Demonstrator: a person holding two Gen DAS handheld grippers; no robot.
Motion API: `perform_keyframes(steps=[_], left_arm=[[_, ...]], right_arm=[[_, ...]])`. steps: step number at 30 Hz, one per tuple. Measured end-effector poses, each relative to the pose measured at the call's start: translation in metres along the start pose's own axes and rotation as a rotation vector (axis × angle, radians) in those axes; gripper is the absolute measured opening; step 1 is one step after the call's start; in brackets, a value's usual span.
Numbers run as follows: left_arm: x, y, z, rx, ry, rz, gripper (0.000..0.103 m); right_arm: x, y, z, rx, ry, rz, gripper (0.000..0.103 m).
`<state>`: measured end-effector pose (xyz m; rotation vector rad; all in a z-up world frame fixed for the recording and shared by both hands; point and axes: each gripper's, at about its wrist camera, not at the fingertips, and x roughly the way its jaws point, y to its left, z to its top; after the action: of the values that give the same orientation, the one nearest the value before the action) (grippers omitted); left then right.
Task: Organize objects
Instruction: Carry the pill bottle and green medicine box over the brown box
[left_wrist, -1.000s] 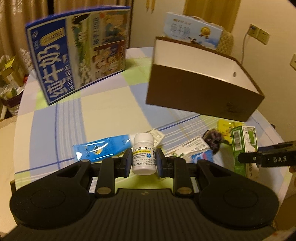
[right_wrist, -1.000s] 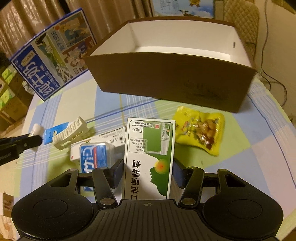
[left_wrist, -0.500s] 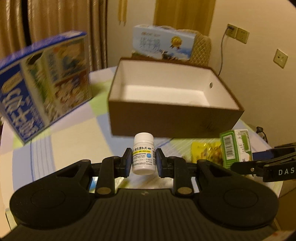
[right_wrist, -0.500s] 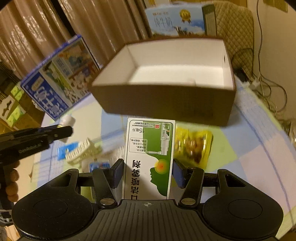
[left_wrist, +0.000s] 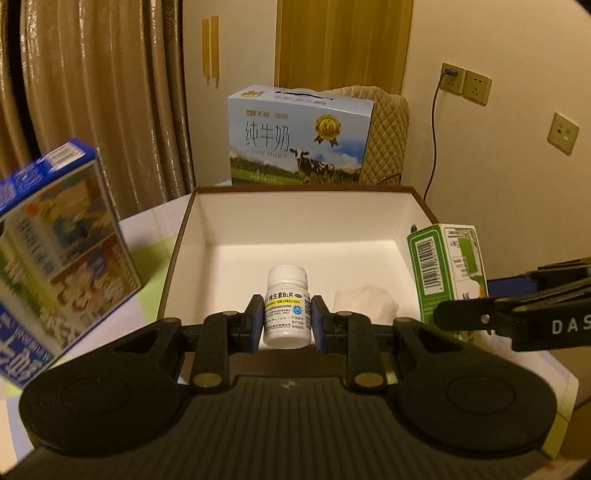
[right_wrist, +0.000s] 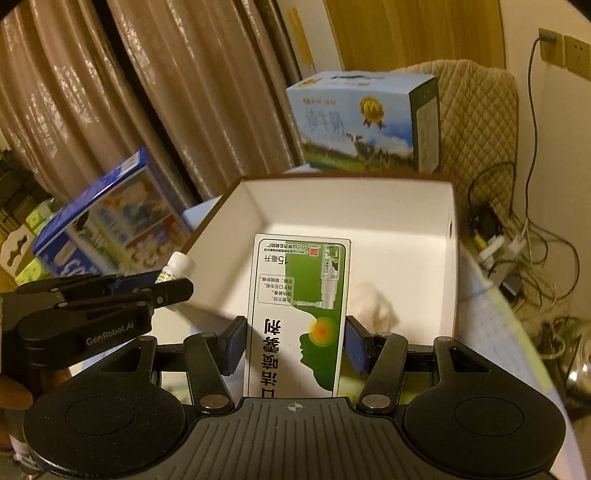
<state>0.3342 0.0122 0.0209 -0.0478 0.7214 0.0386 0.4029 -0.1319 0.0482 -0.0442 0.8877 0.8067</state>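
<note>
The left gripper (left_wrist: 288, 322) is level and points forward, its two fingers clamped on something narrow held upright between the pads. The right gripper (right_wrist: 295, 341) sits just to its right at about the same height, its fingers set wider and pressed against a flat item's sides.

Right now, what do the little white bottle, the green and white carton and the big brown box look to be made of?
White bottle: probably plastic, smooth and opaque, with a glossy printed paper label. Green and white carton: thin cardboard, sharp folded edges and printed faces with a slight sheen. Brown box: stiffer cardboard, matte brown outside, plain white inside, with straight, thin walls.
</note>
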Motion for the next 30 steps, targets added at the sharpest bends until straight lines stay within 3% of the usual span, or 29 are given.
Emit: perform_keyframes(steps=[12, 30], left_arm=[[0.082, -0.003, 0.043, 0.03, 0.079, -0.001, 0.022], [0.192, 0.001, 0.06, 0.06, 0.257, 0.007, 0.022]], right_arm=[[0.068, -0.042, 0.059, 0.045, 0.031, -0.076, 0.052], [0.169, -0.08, 0.085, 0.073, 0.147, -0.227, 0.053]])
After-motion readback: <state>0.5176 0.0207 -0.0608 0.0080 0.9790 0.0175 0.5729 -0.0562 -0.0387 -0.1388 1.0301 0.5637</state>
